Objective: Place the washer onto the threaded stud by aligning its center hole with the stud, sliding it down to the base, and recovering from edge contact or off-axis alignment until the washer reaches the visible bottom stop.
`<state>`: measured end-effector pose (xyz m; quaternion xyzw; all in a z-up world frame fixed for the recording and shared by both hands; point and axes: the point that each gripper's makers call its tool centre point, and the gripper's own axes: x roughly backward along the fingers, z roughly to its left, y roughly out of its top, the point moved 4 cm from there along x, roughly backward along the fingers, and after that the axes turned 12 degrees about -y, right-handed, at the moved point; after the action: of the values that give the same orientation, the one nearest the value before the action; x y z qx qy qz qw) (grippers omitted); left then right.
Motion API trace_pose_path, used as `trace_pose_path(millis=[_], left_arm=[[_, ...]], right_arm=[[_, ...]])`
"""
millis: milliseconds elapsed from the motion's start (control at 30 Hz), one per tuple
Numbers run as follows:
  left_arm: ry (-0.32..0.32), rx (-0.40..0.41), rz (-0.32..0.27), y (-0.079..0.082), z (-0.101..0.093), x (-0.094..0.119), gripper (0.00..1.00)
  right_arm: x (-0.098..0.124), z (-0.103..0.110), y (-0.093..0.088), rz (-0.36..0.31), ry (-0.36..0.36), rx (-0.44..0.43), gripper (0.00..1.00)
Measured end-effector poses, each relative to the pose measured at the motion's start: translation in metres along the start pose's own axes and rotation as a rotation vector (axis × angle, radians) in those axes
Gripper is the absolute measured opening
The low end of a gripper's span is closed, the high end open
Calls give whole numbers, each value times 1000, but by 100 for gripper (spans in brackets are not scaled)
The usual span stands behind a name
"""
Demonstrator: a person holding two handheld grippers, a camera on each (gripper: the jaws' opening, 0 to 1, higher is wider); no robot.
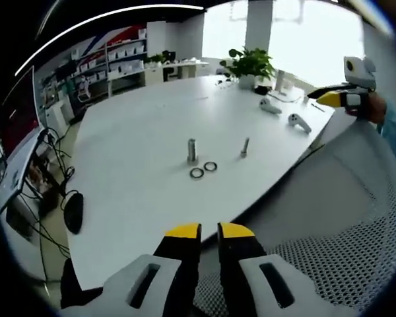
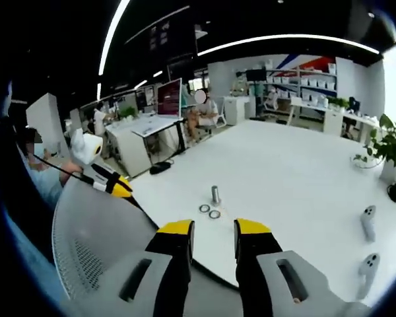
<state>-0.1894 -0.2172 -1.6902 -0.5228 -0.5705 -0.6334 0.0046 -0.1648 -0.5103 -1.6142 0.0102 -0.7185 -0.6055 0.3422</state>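
A short threaded stud (image 1: 192, 150) stands upright near the middle of the white table (image 1: 132, 132). Two metal washers (image 1: 197, 173) (image 1: 210, 166) lie flat just in front of it, and a thinner bolt (image 1: 245, 146) stands to its right. My left gripper (image 1: 210, 231) hovers over the table's near edge, well short of the washers, its jaws slightly apart and empty. In the right gripper view the stud (image 2: 215, 194) and washers (image 2: 204, 209) (image 2: 214, 214) sit ahead of my right gripper (image 2: 214, 228), which is open and empty.
A grey mesh chair back (image 1: 330, 218) (image 2: 99, 238) stands against the table edge between the grippers. Two white controllers (image 1: 270, 105) (image 1: 298, 122) and a potted plant (image 1: 251, 65) sit at the far side. A black mouse (image 1: 73, 211) lies at the left edge.
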Motion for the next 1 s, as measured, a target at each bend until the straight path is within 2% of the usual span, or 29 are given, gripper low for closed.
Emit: trace_pose_path(millis=[133, 200, 300, 333, 367, 433, 533, 600, 667, 733, 833, 933, 1000], left_arm=[[0, -11, -1, 0, 0, 0, 8], [-4, -18, 4, 0, 0, -1, 8], [13, -21, -6, 2, 0, 1, 7], [6, -29, -8, 2, -1, 0, 7], [-20, -28, 19, -1, -4, -1, 7], [-28, -26, 25, -2, -4, -2, 6], [-34, -22, 28, -3, -4, -3, 6], [-23, -22, 20, -2, -3, -2, 6], [-22, -25, 16, -2, -2, -2, 6], [-19, -34, 12, -1, -2, -2, 6], [-30, -42, 12, 0, -3, -2, 6], [-36, -81, -14, 4, -6, -1, 6], [-36, -74, -3, 3, -6, -2, 6]], right_arm=[[-1, 0, -13, 26, -27, -15, 26], [-4, 1, -25, 42, -32, -49, 25], [-9, 0, -44, 84, -44, -51, 25], [-8, -2, -44, 102, -63, -75, 25], [-6, -4, -40, 80, -74, -67, 25], [-7, -7, -36, 63, -84, -76, 25], [-14, -9, -46, 92, -138, -73, 25], [-15, -12, -52, 143, -178, -15, 25], [-16, -11, -50, 128, -162, -23, 25], [-16, -11, -54, 164, -159, -26, 25], [-15, -12, -56, 175, -162, -33, 25], [-16, -14, -59, 200, -171, -44, 25], [-15, -13, -60, 209, -162, -42, 25]])
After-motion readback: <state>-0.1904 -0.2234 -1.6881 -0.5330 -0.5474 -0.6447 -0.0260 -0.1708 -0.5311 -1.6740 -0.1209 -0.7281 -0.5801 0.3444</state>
